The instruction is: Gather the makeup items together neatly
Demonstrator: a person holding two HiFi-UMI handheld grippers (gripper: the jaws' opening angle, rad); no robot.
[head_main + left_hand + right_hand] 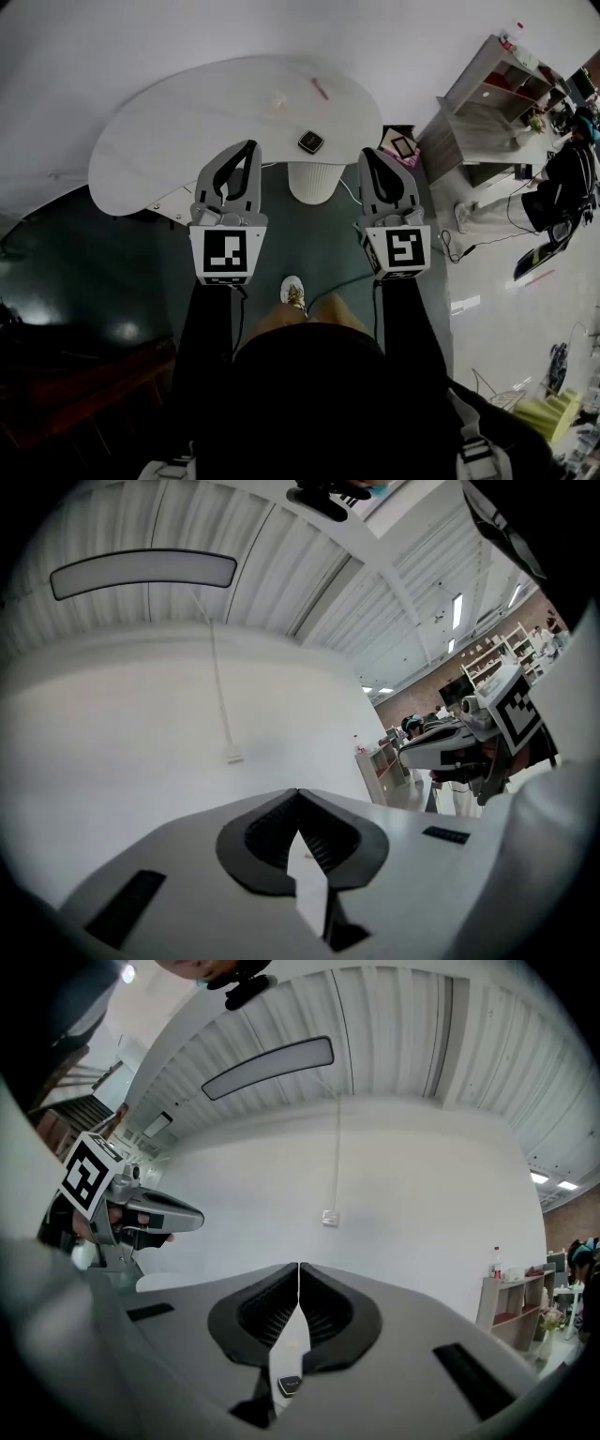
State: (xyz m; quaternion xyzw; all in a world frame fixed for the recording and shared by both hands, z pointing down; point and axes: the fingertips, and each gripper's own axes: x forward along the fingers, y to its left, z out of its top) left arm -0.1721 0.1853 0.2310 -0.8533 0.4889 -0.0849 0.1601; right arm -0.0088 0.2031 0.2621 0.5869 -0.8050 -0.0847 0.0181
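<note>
three small makeup items lie spread on a white, curved counter. a dark square compact sits at the near edge. a thin pink stick lies beyond the compact, and a small pale item, too small to identify, lies beyond the compact and a little to its left. all three sit apart from one another and nothing touches them.

the step in hand looks like the approach. a sound way to do it would be to treat the compact as the gathering spot, open one tool before lowering it, and bring the stick and the pale item in beside the compact one at a time. the stick is best gripped across its thin width so it cannot roll.

the left tool is just left of the compact and the right tool just right of it. each has its jaws pressed together on nothing. both point level toward the counter, side by side, on outstretched arms in dark sleeves.
</note>
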